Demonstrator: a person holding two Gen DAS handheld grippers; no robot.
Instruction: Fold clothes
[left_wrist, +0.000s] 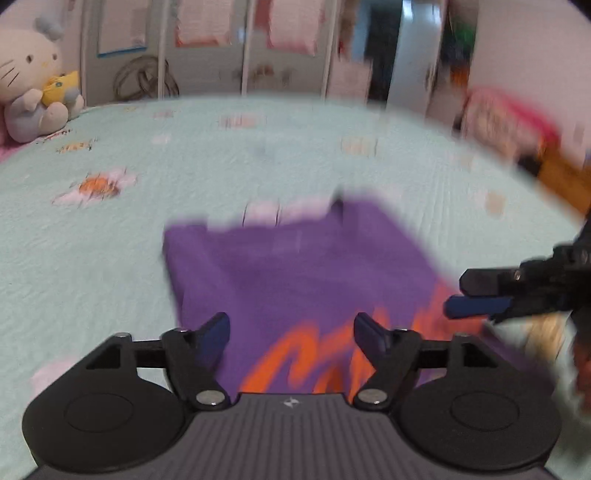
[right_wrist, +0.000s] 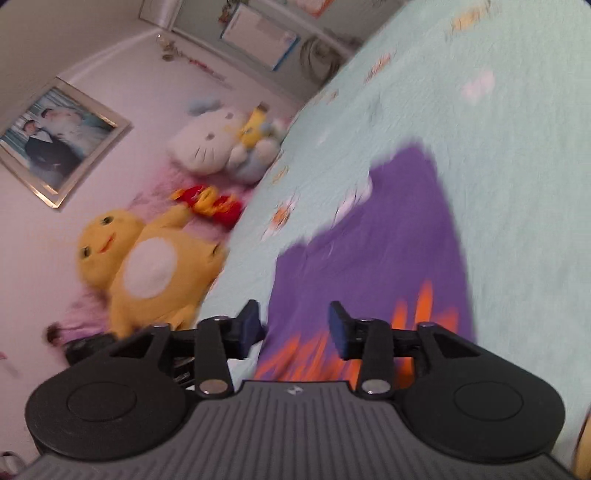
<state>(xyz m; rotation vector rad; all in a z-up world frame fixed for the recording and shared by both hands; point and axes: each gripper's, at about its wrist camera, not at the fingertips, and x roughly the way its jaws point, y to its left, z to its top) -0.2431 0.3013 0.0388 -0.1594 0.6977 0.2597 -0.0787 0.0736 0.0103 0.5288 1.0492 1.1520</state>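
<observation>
A purple shirt (left_wrist: 295, 269) with orange lettering lies flat on the mint bedspread (left_wrist: 110, 240), its far part folded into a rough rectangle. My left gripper (left_wrist: 291, 332) hovers open over the shirt's near edge, nothing between its fingers. The right gripper (left_wrist: 456, 295) comes in from the right edge of the left wrist view, its fingers a small gap apart by the shirt's right side. In the tilted right wrist view the same shirt (right_wrist: 369, 251) lies ahead, and my right gripper (right_wrist: 293, 325) is open above its lettered end, holding nothing.
A white cat plush (left_wrist: 33, 81) sits at the bed's far left corner. A yellow plush (right_wrist: 147, 266) and a red toy (right_wrist: 210, 203) rest by the pink wall under a framed photo (right_wrist: 55, 140). Wardrobe doors (left_wrist: 221, 48) stand behind the bed.
</observation>
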